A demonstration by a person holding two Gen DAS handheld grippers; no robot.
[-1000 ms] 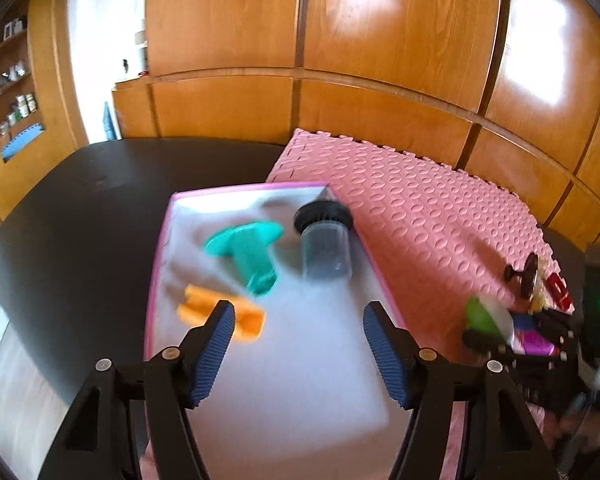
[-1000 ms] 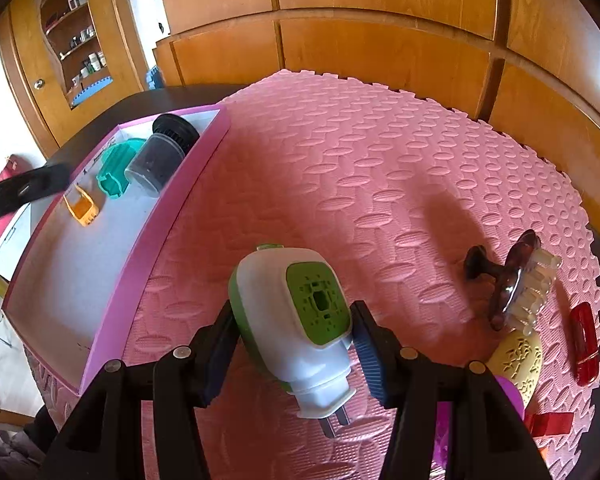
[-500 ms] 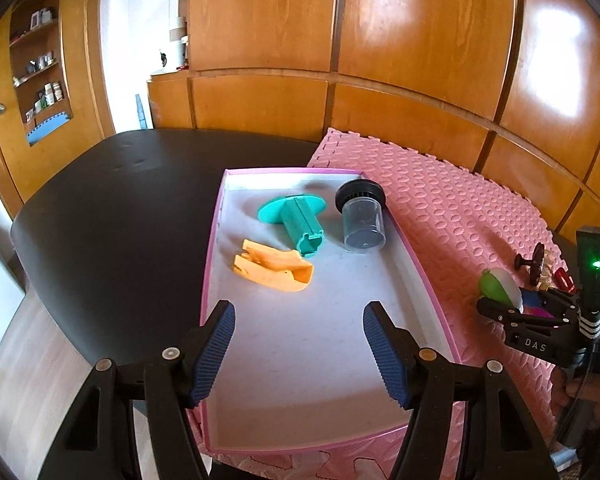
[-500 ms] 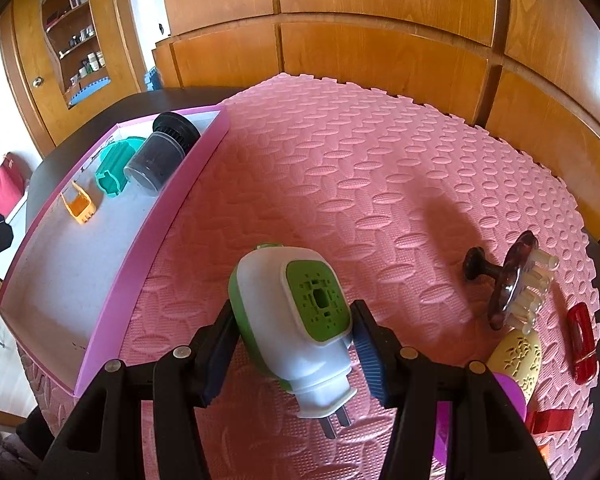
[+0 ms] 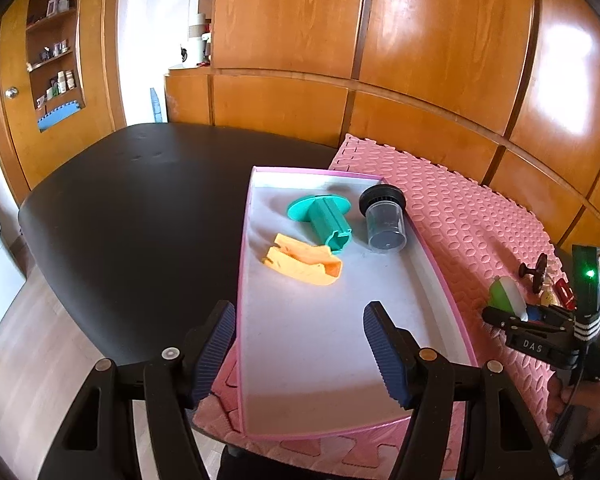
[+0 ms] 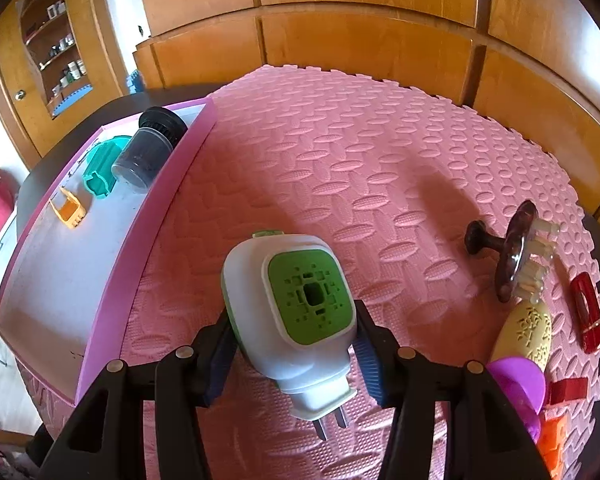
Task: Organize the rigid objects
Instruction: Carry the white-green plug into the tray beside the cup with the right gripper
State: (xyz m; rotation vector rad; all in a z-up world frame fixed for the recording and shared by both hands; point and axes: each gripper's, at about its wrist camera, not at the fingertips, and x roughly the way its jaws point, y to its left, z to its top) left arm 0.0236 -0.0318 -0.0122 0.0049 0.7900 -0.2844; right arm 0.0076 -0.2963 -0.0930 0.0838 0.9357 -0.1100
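My right gripper [image 6: 294, 354] is shut on a white and green plug-in device [image 6: 292, 304] and holds it above the pink foam mat [image 6: 340, 152]. The device and right gripper also show in the left wrist view [image 5: 506, 294]. My left gripper [image 5: 300, 344] is open and empty above the near end of the pink-rimmed tray [image 5: 444, 280]. In the tray lie a teal spool [image 5: 324, 216], an orange clip [image 5: 300, 260] and a dark jar with a black lid [image 5: 382, 220]. The tray [image 6: 156, 216] is at the left in the right wrist view.
At the mat's right edge lie a brown brush [image 6: 516, 252], a yellow comb-like piece [image 6: 526, 332], a red clip [image 6: 588, 312], a purple lid [image 6: 518, 380] and orange and red bits. The black table [image 5: 140, 200] lies left of the tray. Wooden wall panels stand behind.
My left gripper has drawn back and up from the tray, so the tray's objects look farther away. My right gripper holds the plug-in device almost still.
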